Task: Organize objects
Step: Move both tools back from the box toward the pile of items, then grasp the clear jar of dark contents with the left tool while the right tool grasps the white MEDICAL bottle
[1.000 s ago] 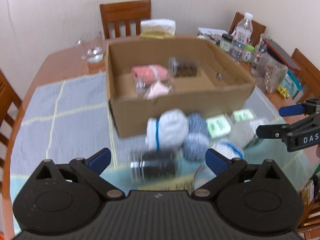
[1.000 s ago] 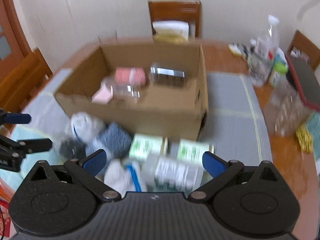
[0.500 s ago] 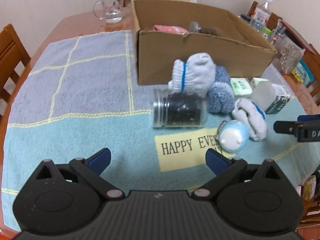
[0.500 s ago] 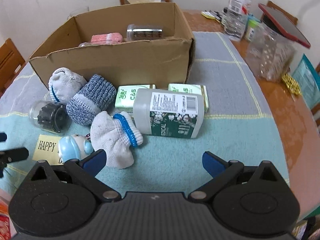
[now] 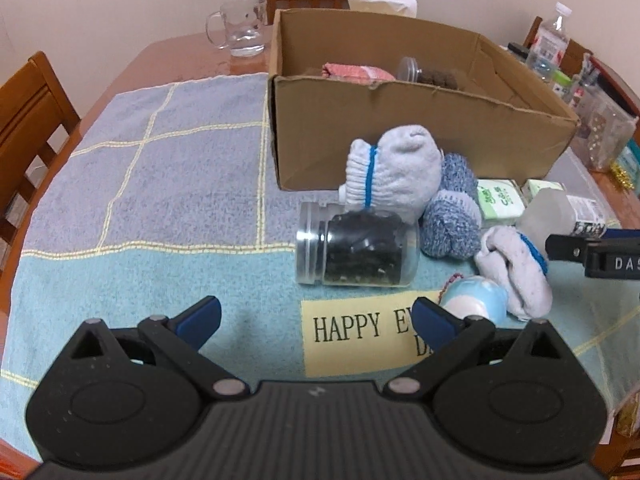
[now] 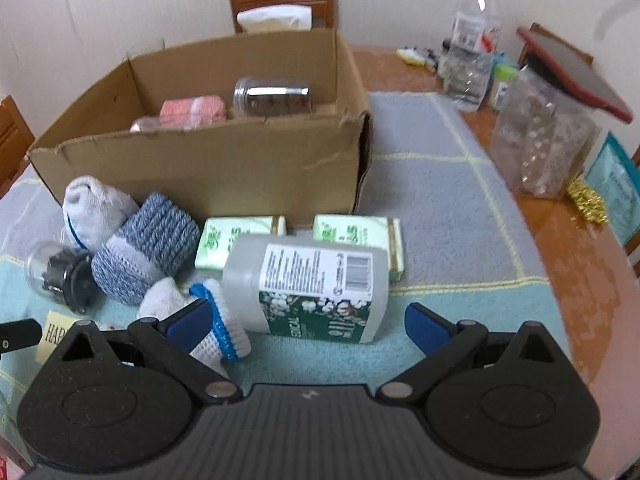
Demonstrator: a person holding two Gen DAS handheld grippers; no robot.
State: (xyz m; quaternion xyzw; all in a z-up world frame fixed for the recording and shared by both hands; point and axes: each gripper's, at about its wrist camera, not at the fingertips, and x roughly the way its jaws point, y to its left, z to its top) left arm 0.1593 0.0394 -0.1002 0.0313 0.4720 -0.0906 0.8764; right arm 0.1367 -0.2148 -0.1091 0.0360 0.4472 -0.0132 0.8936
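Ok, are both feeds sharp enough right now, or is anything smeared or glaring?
Left wrist: sharp, the jar and towel lettering read cleanly; fisheye bends the edges. Right wrist: slightly soft, the bottle label print smeared; mild glare on the bare table.

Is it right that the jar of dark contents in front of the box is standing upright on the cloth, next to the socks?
Not quite. The jar is not upright: it lies on its side, lid pointing away from the socks. The left wrist view shows this clearly. The rest holds: it is on the cloth, in front of the box, next to the socks.
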